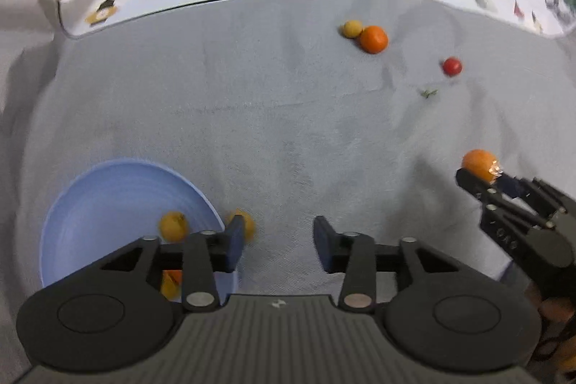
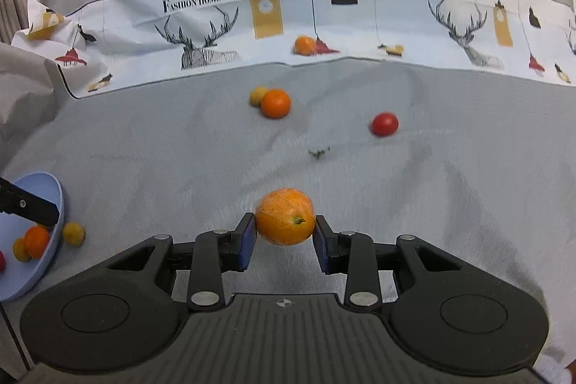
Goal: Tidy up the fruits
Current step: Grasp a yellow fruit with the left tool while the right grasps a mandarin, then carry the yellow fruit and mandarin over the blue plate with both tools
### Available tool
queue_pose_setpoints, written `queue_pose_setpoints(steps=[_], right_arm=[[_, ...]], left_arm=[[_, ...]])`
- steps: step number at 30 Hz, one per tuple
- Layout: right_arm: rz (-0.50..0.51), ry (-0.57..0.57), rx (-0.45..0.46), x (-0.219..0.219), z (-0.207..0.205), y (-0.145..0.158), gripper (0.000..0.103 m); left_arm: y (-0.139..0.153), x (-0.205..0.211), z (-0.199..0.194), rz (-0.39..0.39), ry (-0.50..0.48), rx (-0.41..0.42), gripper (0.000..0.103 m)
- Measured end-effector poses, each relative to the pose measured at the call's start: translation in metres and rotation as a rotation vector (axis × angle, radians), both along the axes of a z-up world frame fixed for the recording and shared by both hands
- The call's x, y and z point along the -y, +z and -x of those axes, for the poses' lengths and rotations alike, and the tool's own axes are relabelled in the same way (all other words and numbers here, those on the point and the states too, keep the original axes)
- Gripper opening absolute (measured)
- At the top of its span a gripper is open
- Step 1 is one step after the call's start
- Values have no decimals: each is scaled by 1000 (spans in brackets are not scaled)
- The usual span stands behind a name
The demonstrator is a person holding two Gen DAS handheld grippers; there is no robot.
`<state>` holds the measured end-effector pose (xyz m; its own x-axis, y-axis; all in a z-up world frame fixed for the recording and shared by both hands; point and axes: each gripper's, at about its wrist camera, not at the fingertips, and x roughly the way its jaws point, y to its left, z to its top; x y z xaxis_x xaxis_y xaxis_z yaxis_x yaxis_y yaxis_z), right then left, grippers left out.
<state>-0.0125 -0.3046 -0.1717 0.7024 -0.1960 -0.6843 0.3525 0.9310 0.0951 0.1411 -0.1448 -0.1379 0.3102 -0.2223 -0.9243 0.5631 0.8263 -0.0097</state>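
Orange in your right tongs, bowl off to the left

Orange sits clamped between the two pads of your right tongs, held clear above the grey surface, stem end turned toward the camera and slightly right. It looks wrapped in a thin net or film, though blur makes that hard to confirm.

The relation your next move turns on: the blue bowl lies well to the left of the held orange, at the left edge of the right wrist view, so the carry is probably a sideways sweep to the left. Your left tongs hang apart and empty just beside the bowl's right rim, nearer to it than the right pair, and they may stand in the path.

A small yellow fruit lies inside the bowl. Another yellow fruit lies just outside the rim, partly behind the left pad. The right wrist view shows more fruit in the bowl, cut off by the frame edge.

Loose fruit remains farther out: a tangerine touching a small yellowish fruit, a red tomato well apart to the right, and one more orange fruit on the printed cloth. A small green scrap, perhaps a stem, lies between them and you.
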Motion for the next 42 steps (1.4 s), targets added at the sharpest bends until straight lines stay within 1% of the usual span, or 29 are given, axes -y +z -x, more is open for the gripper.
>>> queue_pose_setpoints(steps=[1, 3, 6, 8, 10, 12, 15, 19, 20, 22, 23, 24, 25, 27, 29, 31, 32, 34, 35, 37, 38, 39, 42], right_arm=[[-8, 0, 1, 2, 1, -4, 35], [-24, 2, -3, 6, 1, -11, 35], [-49, -2, -12, 14, -2, -22, 35], [-67, -16, -16, 21, -4, -26, 35], [-99, -35, -11, 29, -6, -30, 35], [-122, -51, -5, 35, -7, -32, 35], [-139, -58, -6, 40, -9, -35, 35], [-149, -55, -5, 42, -11, -37, 35], [-149, -54, -3, 42, -11, -37, 35], [-152, -54, 1, 43, -11, -37, 35], [-151, -53, 2, 43, -11, -38, 35], [-150, -53, 3, 44, -12, -38, 35], [-148, -52, 6, 44, -12, -38, 34], [-134, -47, 10, 43, -14, -39, 33], [-118, -40, 21, 41, -14, -37, 32], [-98, -34, 49, 39, -11, -33, 32], [-87, -34, 64, 38, -10, -30, 32], [-61, -36, 89, 36, -7, -25, 32], [-42, -37, 93, 35, -5, -21, 32], [2, -32, 104, 28, 1, -8, 32], [8, -24, 119, 24, 5, 1, 32], [7, -13, 134, 19, 9, 10, 32], [-3, 45, 186, -2, 27, 41, 32]], left_arm=[[-3, 3, -2, -22, -34, 3, 56], [-10, 10, -5, -79, -114, 26, 56], [-17, 22, -8, -177, -275, 52, 56], [-23, 29, -10, -236, -372, 53, 56], [-35, 36, -14, -299, -459, 21, 56], [-49, 42, -18, -364, -524, -26, 56], [-63, 49, -19, -434, -619, -53, 56], [-81, 58, -28, -533, -670, -162, 52], [-84, 59, -29, -553, -684, -189, 52], [-90, 60, -32, -574, -691, -222, 47], [-91, 61, -35, -569, -680, -247, 36], [-91, 62, -37, -559, -664, -261, 28], [-89, 61, -37, -551, -654, -244, 28], [-84, 58, -35, -530, -648, -177, 28], [-75, 52, -34, -498, -608, -152, 28], [-59, 46, -34, -435, -554, -139, 28], [-47, 42, -32, -388, -525, -119, 28], [-21, 31, -25, -292, -450, -86, 28], [-5, 21, -21, -231, -393, -75, 28], [19, 7, -6, -143, -301, -56, 28], [31, -5, 6, -100, -243, -39, 28], [40, -19, 16, -67, -186, -31, 28], [55, -47, 47, -17, -25, -30, 28]])
